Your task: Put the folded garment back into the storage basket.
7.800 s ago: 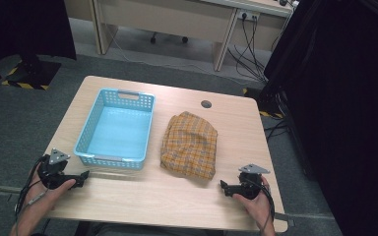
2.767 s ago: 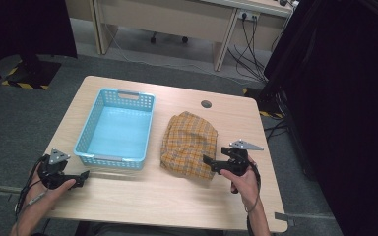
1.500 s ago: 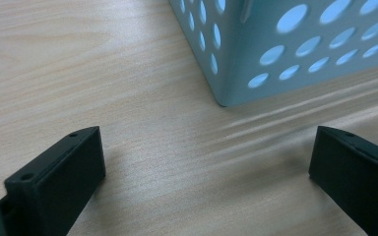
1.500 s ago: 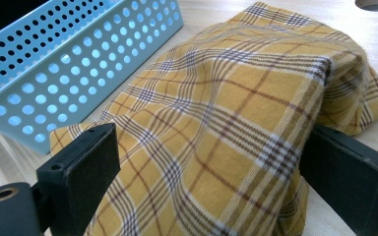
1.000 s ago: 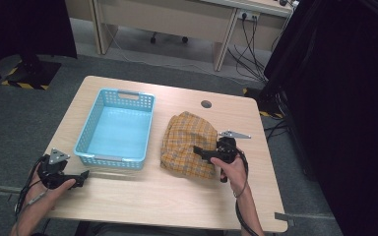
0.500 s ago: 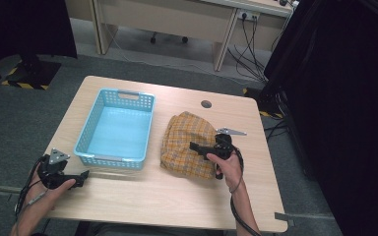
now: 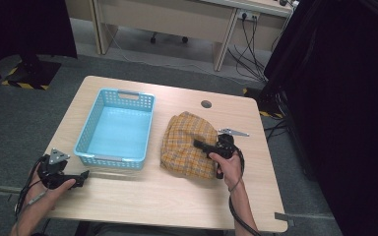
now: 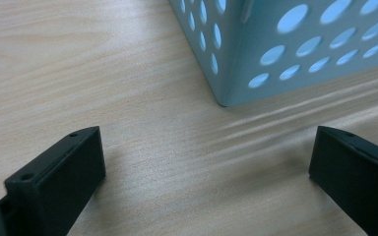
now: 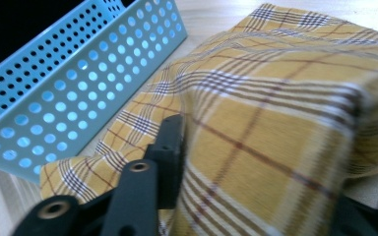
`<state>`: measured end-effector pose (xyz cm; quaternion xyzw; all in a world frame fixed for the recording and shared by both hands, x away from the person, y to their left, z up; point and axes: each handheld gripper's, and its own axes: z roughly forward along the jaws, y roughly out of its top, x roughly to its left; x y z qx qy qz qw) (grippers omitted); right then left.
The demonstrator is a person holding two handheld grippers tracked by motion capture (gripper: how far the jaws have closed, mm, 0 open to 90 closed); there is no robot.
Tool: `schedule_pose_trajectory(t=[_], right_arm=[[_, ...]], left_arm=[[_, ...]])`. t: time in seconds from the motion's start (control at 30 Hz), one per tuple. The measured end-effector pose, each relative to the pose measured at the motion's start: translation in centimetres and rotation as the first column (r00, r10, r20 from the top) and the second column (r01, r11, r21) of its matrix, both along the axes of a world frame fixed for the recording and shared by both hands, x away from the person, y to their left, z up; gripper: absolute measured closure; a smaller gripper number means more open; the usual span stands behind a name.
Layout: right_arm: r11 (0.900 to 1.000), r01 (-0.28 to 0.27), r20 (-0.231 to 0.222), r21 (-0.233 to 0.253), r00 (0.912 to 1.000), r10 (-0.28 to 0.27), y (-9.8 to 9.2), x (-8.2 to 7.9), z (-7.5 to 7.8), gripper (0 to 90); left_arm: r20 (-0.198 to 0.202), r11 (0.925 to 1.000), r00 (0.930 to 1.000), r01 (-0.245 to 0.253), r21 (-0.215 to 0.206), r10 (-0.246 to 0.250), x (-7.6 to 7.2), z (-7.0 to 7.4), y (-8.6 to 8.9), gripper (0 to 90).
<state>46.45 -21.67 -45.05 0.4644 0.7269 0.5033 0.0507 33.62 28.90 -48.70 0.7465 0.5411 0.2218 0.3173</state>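
Yellow plaid woven cloth (image 7: 187,145), crumpled into a rounded heap, is found on the pale wood-grain table (image 7: 177,196), just right of the perforated blue plastic basket (image 7: 115,128). The right gripper (image 7: 199,143) is set into it, black jaws spread around a raised fold. The left gripper (image 7: 81,176) rests on the table near the basket's corner, jaws spread wide, empty.

Even, soft overhead light on the table (image 7: 142,196); dark surroundings; slightly blurred close-ups.
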Motion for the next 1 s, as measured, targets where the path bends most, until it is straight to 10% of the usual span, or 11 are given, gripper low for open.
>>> schedule_pose_trajectory(t=[1.0], right_arm=[[0.997,-0.001,0.086,0.076,0.9963,-0.006,0.7,-1.7,3.6,72.7]], left_arm=[[0.000,1.0000,1.0000,0.000,0.000,0.000,0.0,0.0,0.0,0.0]])
